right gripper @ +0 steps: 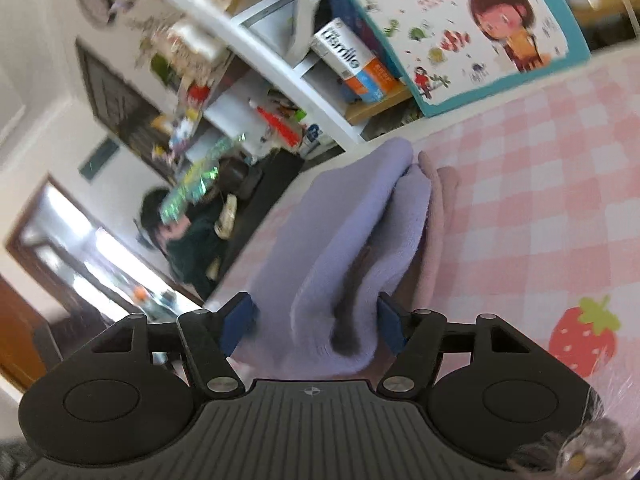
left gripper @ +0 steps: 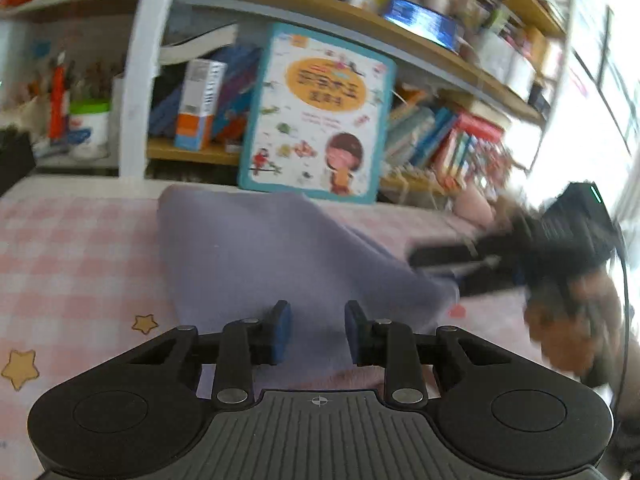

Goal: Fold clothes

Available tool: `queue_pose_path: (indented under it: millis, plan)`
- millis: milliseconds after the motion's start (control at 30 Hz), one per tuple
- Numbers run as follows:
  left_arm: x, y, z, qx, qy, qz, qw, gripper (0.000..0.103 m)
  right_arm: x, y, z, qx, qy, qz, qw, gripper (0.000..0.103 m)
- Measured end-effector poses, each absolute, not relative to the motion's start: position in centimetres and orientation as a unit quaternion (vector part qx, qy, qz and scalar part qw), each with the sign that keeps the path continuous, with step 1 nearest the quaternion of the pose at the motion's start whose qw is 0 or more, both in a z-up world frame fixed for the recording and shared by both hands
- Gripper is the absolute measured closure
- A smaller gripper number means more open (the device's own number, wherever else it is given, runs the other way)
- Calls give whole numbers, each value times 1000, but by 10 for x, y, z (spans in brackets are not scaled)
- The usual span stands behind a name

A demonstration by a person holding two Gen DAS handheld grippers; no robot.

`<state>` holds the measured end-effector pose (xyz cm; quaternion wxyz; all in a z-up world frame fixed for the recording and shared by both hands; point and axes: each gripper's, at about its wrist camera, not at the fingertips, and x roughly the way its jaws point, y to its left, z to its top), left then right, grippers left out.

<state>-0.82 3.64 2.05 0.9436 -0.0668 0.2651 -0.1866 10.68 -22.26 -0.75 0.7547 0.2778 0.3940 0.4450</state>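
Note:
A lavender fleece garment (left gripper: pixel 280 252) lies in a loose heap on the pink checked tablecloth (left gripper: pixel 72 248). My left gripper (left gripper: pixel 318 330) is open just above its near edge, with the cloth showing between the blue pads. At the right, blurred, my right gripper (left gripper: pixel 436 276) meets the garment's right corner, held by a hand (left gripper: pixel 568 320). In the right wrist view the right gripper (right gripper: pixel 315 322) is wide open, and a thick fold of the lavender garment (right gripper: pixel 352 240) sits between its fingers. A pink garment (right gripper: pixel 440 208) lies under the lavender one.
A large picture book (left gripper: pixel 316 116) leans against the crowded bookshelf (left gripper: pixel 440 148) right behind the table. The tablecloth (right gripper: pixel 540 184) stretches flat to the right, printed with a strawberry (right gripper: pixel 582 340). Beyond the table's left edge a person (right gripper: pixel 188 240) sits near a doorway.

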Motion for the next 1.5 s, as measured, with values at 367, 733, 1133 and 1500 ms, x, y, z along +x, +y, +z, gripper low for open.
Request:
queue_pose_path:
  millis: [367,733,1133,1500]
  plan:
    - [-7,55,-1,-131,260,-221,931,74,163,-178,-11,259,409,394,782,48]
    - [-11,50,-6,-103,248,-234,935,70,89,-135,29,-119,180,384,898,81]
    - [2,79,3,-153,267,-215,927,66,136,-187,15,91,383,323,861,43]
    - [47,129,6,-229,337,-172,897,29,107,-189,5,137,443,342,817,38]
